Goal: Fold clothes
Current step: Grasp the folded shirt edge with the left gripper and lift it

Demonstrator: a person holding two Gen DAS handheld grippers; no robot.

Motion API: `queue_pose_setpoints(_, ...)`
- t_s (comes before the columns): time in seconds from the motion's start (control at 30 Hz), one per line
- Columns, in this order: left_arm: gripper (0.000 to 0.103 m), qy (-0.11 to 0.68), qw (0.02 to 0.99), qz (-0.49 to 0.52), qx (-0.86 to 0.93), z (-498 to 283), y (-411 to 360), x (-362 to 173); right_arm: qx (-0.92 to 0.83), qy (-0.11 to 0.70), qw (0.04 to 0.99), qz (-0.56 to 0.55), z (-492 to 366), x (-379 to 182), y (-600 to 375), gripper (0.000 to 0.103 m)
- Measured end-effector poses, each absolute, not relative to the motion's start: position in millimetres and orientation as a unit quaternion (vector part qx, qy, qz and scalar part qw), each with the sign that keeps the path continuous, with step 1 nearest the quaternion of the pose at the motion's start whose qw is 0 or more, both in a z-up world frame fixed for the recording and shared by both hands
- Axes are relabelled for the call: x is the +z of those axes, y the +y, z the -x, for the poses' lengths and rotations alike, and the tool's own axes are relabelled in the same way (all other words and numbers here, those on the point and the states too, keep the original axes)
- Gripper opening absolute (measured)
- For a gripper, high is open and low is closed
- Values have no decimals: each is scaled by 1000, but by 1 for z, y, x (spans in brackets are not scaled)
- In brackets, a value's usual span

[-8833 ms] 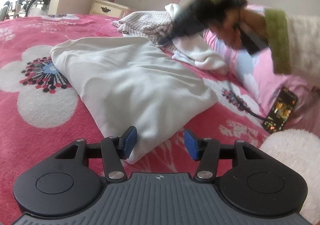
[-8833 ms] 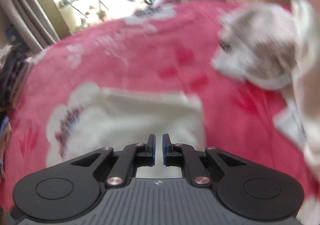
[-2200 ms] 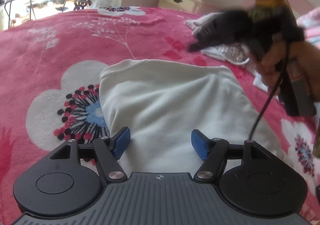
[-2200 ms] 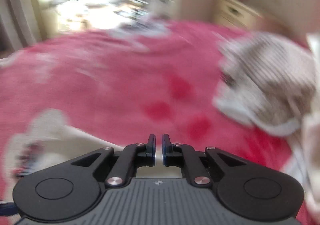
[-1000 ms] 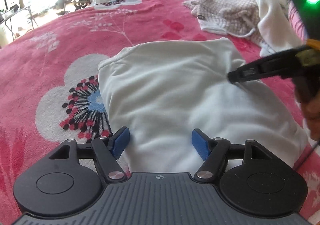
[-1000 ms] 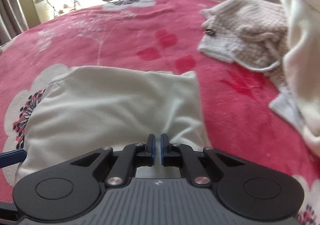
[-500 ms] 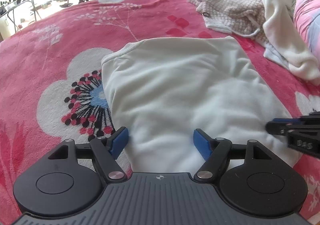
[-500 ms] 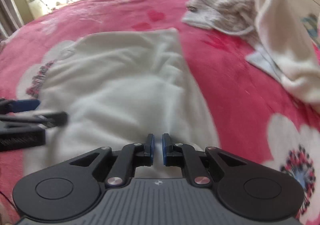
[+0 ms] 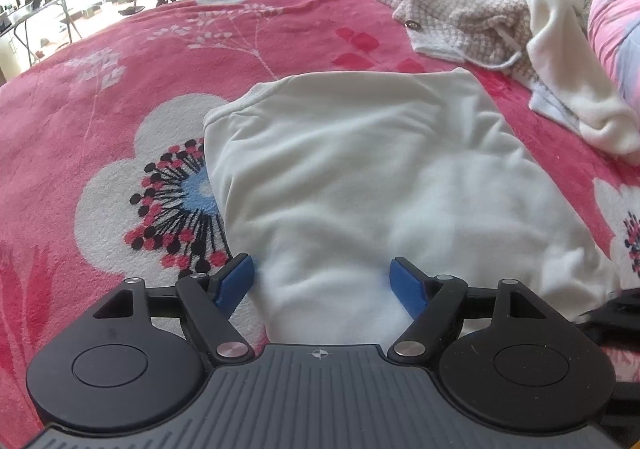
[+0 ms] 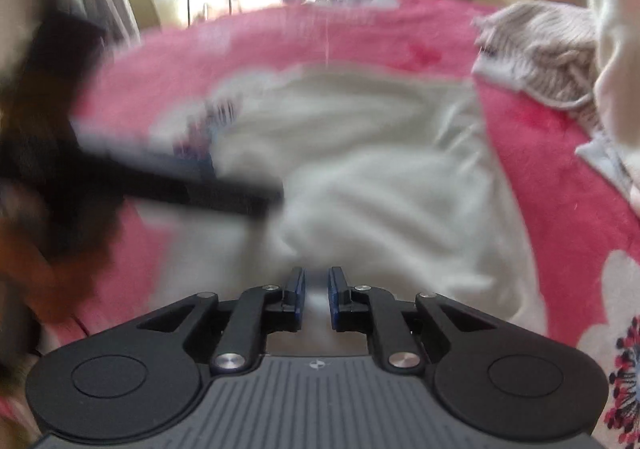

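Your left gripper (image 9: 323,281) gapes wide over the white garment (image 9: 372,177), your right gripper (image 10: 316,291) barely parted, with 2 more clothes (image 9: 472,19) heaped beyond

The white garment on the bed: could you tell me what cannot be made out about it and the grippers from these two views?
- Near hem of the white garment: left wrist view, hidden behind the open left gripper.
- Its right corner: same view, covered by a dark object at the frame edge.
- Right gripper: right wrist view, narrow gap between the pads; motion blur hides whether cloth is pinched.
- Garment type, sleeves or collar: folded under, unseen in either view.
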State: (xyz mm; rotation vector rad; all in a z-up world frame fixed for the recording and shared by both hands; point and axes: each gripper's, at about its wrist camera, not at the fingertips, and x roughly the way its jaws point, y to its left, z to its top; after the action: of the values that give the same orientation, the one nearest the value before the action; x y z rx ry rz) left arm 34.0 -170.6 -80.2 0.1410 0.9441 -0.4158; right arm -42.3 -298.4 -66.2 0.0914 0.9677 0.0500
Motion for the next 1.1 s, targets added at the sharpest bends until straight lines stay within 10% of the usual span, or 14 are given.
queue_pose_setpoints(0.53, 79, 464, 813, 201, -288, -77, -52, -92, 0, 394, 892, -223, 34, -54, -385, 32)
queue_pose_setpoints(1.1, 90, 501, 726, 266, -389, -117, -76, -121, 29, 423, 819, -387, -17, -122, -486, 35)
